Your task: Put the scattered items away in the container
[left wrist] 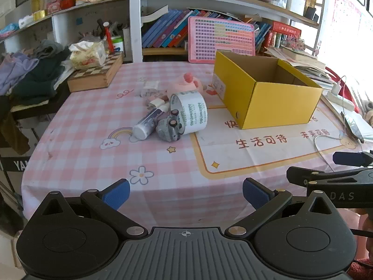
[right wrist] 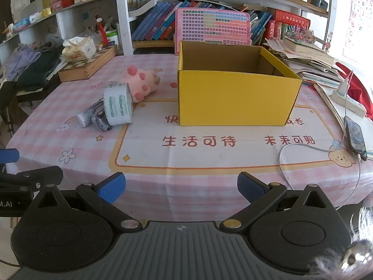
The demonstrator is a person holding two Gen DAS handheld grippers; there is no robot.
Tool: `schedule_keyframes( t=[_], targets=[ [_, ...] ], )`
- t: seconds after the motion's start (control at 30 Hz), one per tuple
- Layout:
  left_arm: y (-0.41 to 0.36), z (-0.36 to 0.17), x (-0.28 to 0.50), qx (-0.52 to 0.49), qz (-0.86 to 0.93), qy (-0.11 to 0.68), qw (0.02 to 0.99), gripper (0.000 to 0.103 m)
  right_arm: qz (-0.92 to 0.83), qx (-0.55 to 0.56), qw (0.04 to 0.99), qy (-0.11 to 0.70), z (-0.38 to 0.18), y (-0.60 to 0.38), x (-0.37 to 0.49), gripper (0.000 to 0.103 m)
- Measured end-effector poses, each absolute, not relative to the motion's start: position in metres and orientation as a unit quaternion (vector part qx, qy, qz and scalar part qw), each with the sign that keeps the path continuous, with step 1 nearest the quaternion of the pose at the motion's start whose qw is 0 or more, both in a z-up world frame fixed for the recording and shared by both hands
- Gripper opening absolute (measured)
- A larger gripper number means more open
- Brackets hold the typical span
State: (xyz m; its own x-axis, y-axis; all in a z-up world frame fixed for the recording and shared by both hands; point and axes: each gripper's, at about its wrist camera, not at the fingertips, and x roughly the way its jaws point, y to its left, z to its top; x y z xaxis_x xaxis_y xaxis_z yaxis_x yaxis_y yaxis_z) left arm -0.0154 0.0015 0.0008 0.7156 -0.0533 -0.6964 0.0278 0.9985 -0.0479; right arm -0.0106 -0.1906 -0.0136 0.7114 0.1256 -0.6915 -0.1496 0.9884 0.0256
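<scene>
An open yellow cardboard box (left wrist: 279, 103) (right wrist: 235, 98) stands on the pink checked tablecloth, and nothing shows inside it. Left of it lies a small heap: a white tape roll (left wrist: 192, 112) (right wrist: 118, 106), a grey toy car (left wrist: 169, 128) (right wrist: 101, 121), a white tube (left wrist: 146, 123) (right wrist: 87, 114), a pink plush toy (left wrist: 190, 82) (right wrist: 142, 82) and small packets (left wrist: 151, 87). My left gripper (left wrist: 186, 193) hovers open at the table's near edge, well short of the heap. My right gripper (right wrist: 181, 186) is open too, in front of the box, holding nothing.
A wooden chess box (left wrist: 95, 74) with a tissue pack sits at the back left beside piled clothes. A pink chart board (left wrist: 221, 38) leans against the bookshelf. Papers, a power strip (right wrist: 347, 100), a phone (right wrist: 355, 135) and a white cable (right wrist: 303, 147) crowd the right side.
</scene>
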Motion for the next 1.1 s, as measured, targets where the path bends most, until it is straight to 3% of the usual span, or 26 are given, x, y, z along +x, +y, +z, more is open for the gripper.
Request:
schedule_keyframes(
  t=[1.1],
  targets=[
    [0.0057,-0.0031,-0.014,-0.018,-0.024,0.385,0.923,0.103,0.07,-0.02,0.924,0.375,-0.0155,-0.192,-0.0127,0.103]
  ],
)
